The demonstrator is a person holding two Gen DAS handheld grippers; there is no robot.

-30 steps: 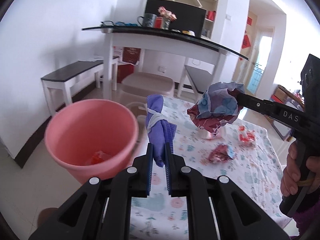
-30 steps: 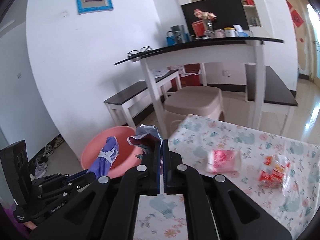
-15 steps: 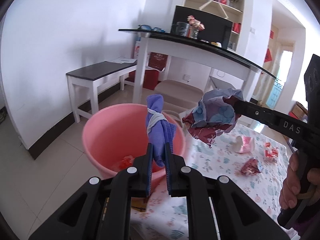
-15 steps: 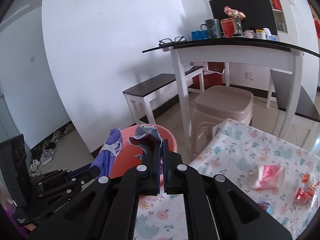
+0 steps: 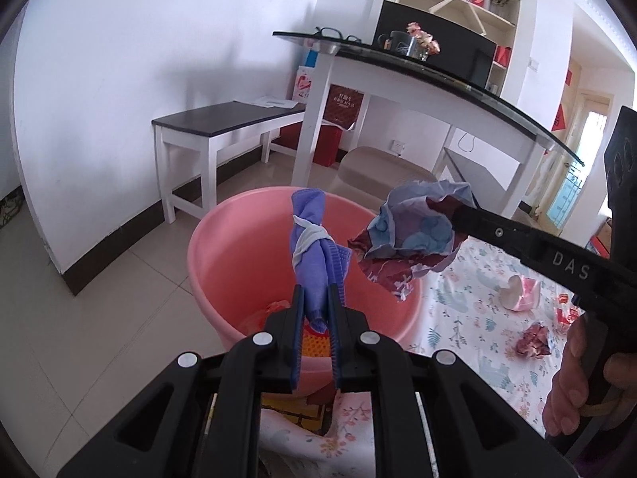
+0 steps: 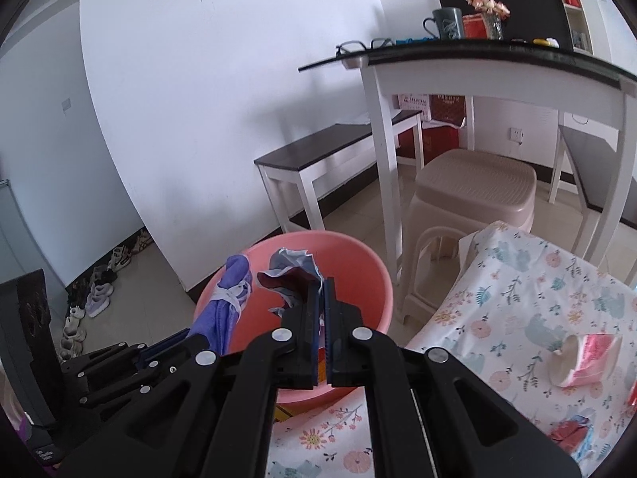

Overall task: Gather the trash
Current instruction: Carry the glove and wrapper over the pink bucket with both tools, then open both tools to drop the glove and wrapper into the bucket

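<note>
Left gripper (image 5: 317,292) clamped on purple knotted cloth bundle (image 5: 312,247), right gripper (image 6: 321,286) clamped on crumpled maroon-blue wrapper (image 6: 288,275); both over pink plastic basin (image 5: 239,255).

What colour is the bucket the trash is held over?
Pink, a salmon shade; the bucket shows best in the left wrist view.

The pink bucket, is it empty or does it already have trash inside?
Not empty. The left wrist view shows red-orange trash at the bottom of the pink bucket; how much cannot be told.
</note>
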